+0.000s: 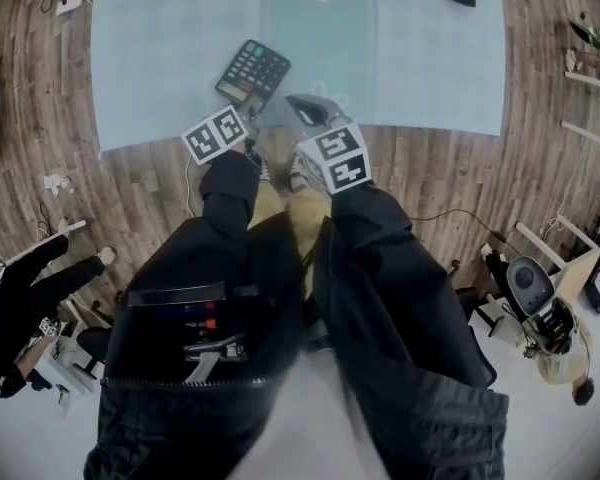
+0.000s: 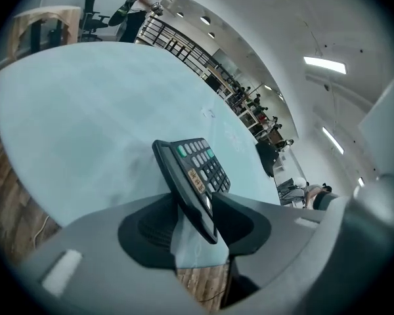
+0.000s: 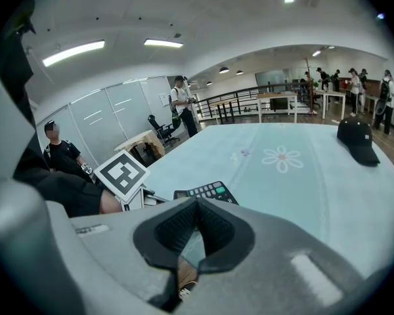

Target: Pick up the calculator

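Held in the person's left hand, the left gripper (image 2: 196,209) had its grey jaws standing apart, with the near end of the black, flat plastic calculator (image 2: 200,166) between them. A strip of mat showed between the calculator and one dark ribbed pad. On the other side it sat so close to the pad that contact could not be judged. The right gripper (image 3: 197,202) had its jaw tips pressed together on nothing, just beside the left one.

Brown wooden plank floor (image 1: 460,178) filled most of the head view, much of it hidden under the person's black padded sleeves (image 1: 380,268). On it lay the pale blue-green rectangular fabric mat (image 1: 400,58), printed with white flowers and cut off by the top edge. The black cloth baseball cap (image 3: 358,140) sat on the mat well apart from the grippers, and the head view cut part of it away. The calculator lay on the mat near its front edge, keys up, its near end covered from above by the left gripper. In the right gripper view only its far rows of keys showed above the jaws. Light shoes (image 1: 296,176) peeped out between the sleeves, hard to make out.
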Demonstrator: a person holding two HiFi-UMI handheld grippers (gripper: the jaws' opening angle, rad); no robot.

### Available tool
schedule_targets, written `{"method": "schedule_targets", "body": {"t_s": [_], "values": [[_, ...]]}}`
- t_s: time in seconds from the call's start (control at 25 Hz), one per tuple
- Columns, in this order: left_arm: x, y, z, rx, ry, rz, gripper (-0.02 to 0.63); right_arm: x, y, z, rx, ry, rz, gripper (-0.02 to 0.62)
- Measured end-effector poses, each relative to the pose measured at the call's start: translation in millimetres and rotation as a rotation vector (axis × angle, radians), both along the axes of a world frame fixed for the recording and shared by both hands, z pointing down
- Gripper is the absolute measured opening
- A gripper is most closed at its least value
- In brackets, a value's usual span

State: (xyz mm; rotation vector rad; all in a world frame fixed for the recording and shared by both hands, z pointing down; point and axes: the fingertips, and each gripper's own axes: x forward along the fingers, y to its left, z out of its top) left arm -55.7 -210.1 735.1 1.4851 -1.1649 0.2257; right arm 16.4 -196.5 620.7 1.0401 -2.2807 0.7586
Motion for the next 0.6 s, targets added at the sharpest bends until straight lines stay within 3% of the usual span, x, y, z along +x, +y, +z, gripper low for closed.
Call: {"method": "schedule_targets", "body": {"t_s": [0.24, 0.6], "values": [[-2, -2, 5, 0.001, 0.051, -0.065, 0.098, 12, 1, 1, 0.006, 0.003, 0.015, 0.002], [2, -12, -19, 0.086, 0.008, -0.022, 0.049, 21, -2, -12, 0.046, -0.005, 0.035, 0.002]]}}
